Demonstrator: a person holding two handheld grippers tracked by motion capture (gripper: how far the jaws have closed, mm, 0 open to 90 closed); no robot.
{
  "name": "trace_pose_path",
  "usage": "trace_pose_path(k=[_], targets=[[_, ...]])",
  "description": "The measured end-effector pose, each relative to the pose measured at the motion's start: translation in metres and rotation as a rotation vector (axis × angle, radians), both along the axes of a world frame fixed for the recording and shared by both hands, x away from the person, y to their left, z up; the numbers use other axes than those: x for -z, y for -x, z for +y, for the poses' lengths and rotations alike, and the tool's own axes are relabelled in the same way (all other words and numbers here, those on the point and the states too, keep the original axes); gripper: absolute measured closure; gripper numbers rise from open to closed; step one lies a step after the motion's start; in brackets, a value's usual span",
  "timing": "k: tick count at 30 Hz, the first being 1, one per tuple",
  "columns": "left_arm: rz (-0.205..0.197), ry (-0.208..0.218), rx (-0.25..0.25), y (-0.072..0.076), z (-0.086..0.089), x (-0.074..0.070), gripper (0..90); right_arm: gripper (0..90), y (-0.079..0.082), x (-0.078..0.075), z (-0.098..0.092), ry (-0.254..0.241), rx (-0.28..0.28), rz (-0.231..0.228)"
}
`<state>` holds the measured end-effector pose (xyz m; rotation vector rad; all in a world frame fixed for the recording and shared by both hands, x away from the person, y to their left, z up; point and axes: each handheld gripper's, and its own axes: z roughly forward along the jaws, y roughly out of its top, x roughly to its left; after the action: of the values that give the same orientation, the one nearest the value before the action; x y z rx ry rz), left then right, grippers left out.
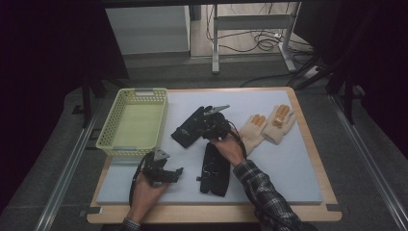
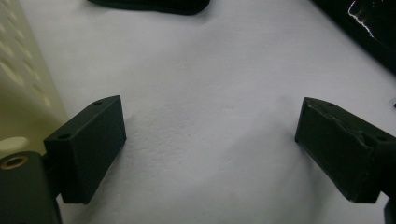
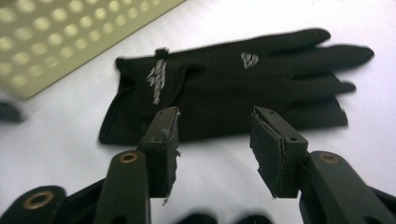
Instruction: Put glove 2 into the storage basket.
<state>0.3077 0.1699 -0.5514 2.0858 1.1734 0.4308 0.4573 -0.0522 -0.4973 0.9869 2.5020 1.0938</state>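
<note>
Black glove (image 3: 224, 88) next up, my right tongs (image 3: 212, 140) closing in on it, nothing gripped yet.

Landmark is the yellow basket (image 1: 133, 122): this glove lies flat on the white mat (image 1: 288, 168) just right of the basket, cuff end toward me, fingers pointing away. Right tongs' jaws stand partly open just short of its near edge, nothing between them, pads not touching the fabric as far as I can tell. Second black glove (image 1: 215, 168) lies further right of the basket and nearer me; beige glove pair (image 1: 267, 126) sits well right of the basket. My left tongs (image 2: 210, 140) rest just below the basket's near corner, jaws wide open over bare mat, empty. Step looks like reach-to-grasp. Next move, I judge: push the right jaws forward and down over the glove's near edge, pinch the fabric, then carry it toward the basket.
</note>
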Motion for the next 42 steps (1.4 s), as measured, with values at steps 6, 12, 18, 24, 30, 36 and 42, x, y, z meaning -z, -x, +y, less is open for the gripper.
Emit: trace_pose_path(k=[6, 12, 18, 24, 30, 36, 42], targets=[[0.001, 0.001, 0.0, 0.0, 0.0, 0.0, 8.9, 33.8, -0.023, 0.014, 0.019, -0.014, 0.041, 0.009], [0.001, 0.002, 0.0, 0.0, 0.0, 0.0, 8.8, 27.9, -0.037, 0.025, 0.03, 0.0, 0.082, 0.008], [0.002, 0.003, -0.002, 0.0, 0.0, 0.0, 8.8, 43.3, -0.043, 0.032, 0.038, 0.07, 0.051, 0.011], [0.002, 0.003, -0.002, 0.0, 0.0, 0.0, 8.8, 79.2, -0.039, 0.03, 0.038, 0.112, 0.076, -0.036], [0.001, 0.001, 0.001, 0.0, 0.0, 0.0, 8.7, 83.2, -0.039, 0.022, 0.032, 0.103, 0.036, -0.048], [0.001, 0.001, 0.0, 0.0, 0.0, 0.0, 8.7, 83.2, -0.033, 0.002, 0.022, 0.046, 0.002, -0.044], [0.001, -0.001, 0.002, 0.0, 0.0, 0.0, 8.7, 83.1, -0.01, -0.024, 0.013, -0.001, -0.078, -0.063]])
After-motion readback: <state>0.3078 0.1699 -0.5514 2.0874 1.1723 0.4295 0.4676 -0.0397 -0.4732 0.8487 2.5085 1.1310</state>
